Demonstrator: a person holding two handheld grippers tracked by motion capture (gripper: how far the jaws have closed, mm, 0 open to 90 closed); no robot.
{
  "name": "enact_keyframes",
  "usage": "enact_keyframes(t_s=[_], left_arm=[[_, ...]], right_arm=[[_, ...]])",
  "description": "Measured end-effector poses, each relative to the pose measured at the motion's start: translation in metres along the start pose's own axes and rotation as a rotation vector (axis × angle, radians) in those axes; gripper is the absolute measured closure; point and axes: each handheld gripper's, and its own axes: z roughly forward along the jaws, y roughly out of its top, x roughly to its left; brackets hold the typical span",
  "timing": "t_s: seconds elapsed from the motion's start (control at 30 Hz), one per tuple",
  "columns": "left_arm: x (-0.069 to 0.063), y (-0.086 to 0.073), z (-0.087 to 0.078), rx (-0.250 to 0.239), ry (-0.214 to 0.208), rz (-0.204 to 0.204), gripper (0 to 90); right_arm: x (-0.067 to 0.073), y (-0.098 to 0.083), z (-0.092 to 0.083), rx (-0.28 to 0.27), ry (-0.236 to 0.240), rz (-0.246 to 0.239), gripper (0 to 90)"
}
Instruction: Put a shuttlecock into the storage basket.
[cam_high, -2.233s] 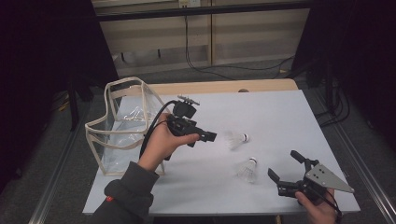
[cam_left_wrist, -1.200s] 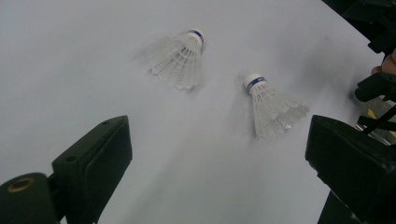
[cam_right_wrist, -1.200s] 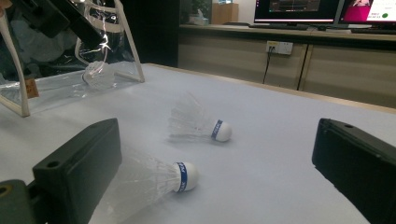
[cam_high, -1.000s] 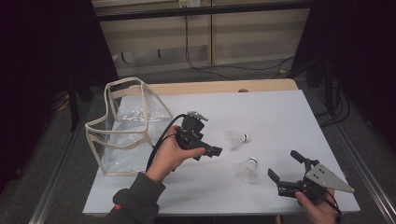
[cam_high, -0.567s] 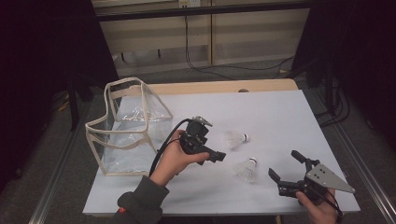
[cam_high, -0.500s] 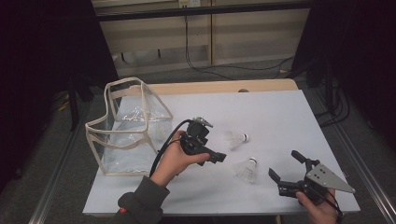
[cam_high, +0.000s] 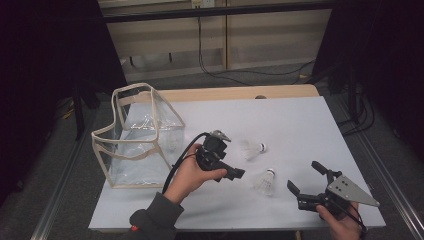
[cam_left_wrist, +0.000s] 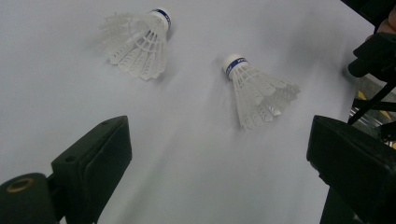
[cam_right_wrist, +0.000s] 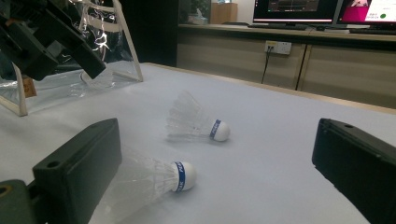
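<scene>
On the white table (cam_high: 300, 120), I have my left gripper (cam_high: 226, 167) hovering above the surface with its jaws spread wide and nothing between them, a hand (cam_high: 192, 172) wrapped around its body and its black cable looping back toward the sleeve. Ahead of it lie two white feathered shuttlecocks, each with a blue band around its cork. The nearer shuttlecock (cam_high: 265, 181) rests on its side between my two grippers; in the left gripper view it (cam_left_wrist: 257, 91) sits just beyond the open jaws, cork pointing away from the camera and feathers fanned toward it. The farther shuttlecock (cam_high: 252, 149) lies a little beyond, apart from the first and not touching it, and appears at the upper left of that same view (cam_left_wrist: 137, 42). My right gripper (cam_high: 307, 187) sits low at the near right corner of the table, jaws likewise parted and empty, its grey three-cornered plate on top. Through its camera, the nearer shuttlecock (cam_right_wrist: 149, 179) lies close by the left jaw and the other (cam_right_wrist: 196, 122) farther out, both corks pointing right. At the table's left edge stands a clear plastic bag (cam_high: 137, 135) with cream trim, its top open, well clear of both shuttlecocks.
</scene>
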Motion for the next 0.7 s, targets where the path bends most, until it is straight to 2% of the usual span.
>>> enact_keyframes(t_s=[0.47, 0.53, 0.6, 0.7], left_arm=[[-0.006, -0.002, 0.009, -0.008, -0.015, 0.029, 6.7], [-0.007, -0.002, 0.011, -0.001, -0.007, 0.033, 6.7], [-0.008, -0.002, 0.014, -0.004, -0.022, 0.039, 6.7], [-0.009, -0.003, 0.018, -0.001, -0.022, 0.041, 6.7]], right_arm=[[0.000, 0.000, 0.002, 0.001, 0.004, -0.003, 1.4], [0.000, 0.000, 0.002, 0.004, 0.006, -0.005, 1.4], [0.000, -0.001, 0.001, 0.003, 0.003, -0.007, 1.4], [-0.002, -0.001, -0.001, 0.001, -0.002, -0.003, 1.4]])
